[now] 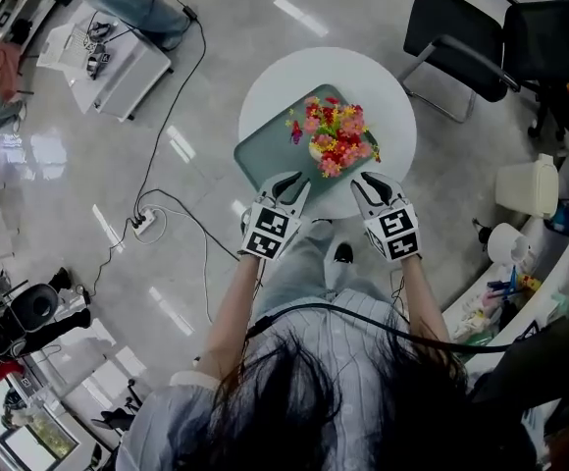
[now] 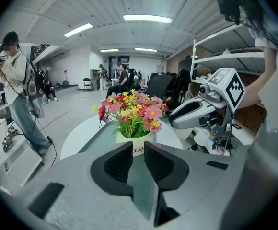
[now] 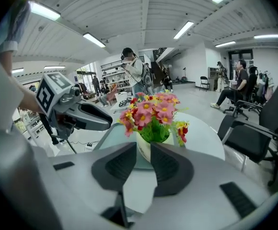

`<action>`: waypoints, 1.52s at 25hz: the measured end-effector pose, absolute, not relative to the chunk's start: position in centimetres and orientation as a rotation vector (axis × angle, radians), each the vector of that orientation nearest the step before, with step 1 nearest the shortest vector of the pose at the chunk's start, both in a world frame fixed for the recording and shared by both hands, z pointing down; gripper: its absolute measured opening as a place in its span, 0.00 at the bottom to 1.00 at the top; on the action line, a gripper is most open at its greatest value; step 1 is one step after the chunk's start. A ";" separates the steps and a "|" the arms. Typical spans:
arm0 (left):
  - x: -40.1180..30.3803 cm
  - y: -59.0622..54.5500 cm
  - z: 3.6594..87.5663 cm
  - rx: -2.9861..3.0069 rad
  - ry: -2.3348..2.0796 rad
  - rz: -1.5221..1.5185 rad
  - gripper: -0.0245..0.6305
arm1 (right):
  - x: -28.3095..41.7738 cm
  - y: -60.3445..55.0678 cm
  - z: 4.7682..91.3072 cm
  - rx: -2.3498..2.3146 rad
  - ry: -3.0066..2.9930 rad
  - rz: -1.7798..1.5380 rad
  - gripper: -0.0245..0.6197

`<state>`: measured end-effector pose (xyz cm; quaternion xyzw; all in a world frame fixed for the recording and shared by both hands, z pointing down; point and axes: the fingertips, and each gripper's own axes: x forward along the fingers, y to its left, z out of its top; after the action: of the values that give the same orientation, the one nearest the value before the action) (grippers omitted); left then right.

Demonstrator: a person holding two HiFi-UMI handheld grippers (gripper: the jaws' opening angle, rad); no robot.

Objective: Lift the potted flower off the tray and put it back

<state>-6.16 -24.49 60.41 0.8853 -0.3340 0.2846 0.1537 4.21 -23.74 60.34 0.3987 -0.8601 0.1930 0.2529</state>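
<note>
We hold the left gripper (image 1: 292, 183) and right gripper (image 1: 367, 183) pressed together, empty, at centre frame, near the potted flower (image 1: 336, 137) standing on the tray (image 1: 263, 150).

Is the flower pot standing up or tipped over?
Standing up. The potted flower sits flat on the tray, with its blooms pointing up.

Beyond the left gripper (image 2: 138, 148), its jaw tips hid the base of the white pot (image 2: 135, 139) and cut its print short, leaving it unreadable. From above, blossoms (image 1: 336, 135) covered the pot, and that gripper overlapped the tray's (image 1: 265, 145) nearest corner.
</note>
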 end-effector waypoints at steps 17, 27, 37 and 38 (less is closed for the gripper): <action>-5.8 -28.4 69.0 2.577 -0.631 1.113 0.28 | 3.4 -27.3 68.0 0.918 -2.238 0.540 0.46; -4.1 -29.8 71.0 2.629 -0.457 1.217 0.38 | 3.0 -29.1 69.2 0.856 -2.203 0.517 0.56; -3.4 -30.0 71.1 2.650 -0.441 1.246 0.38 | 3.0 -29.7 69.3 0.850 -2.218 0.520 0.57; -3.4 -30.0 71.1 2.648 -0.447 1.254 0.38 | 3.0 -29.7 69.3 0.854 -2.215 0.517 0.57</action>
<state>-3.41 -30.02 71.13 0.8899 -0.1503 0.4214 0.0887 3.01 -29.70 69.26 0.3295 -0.8545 0.1993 0.3486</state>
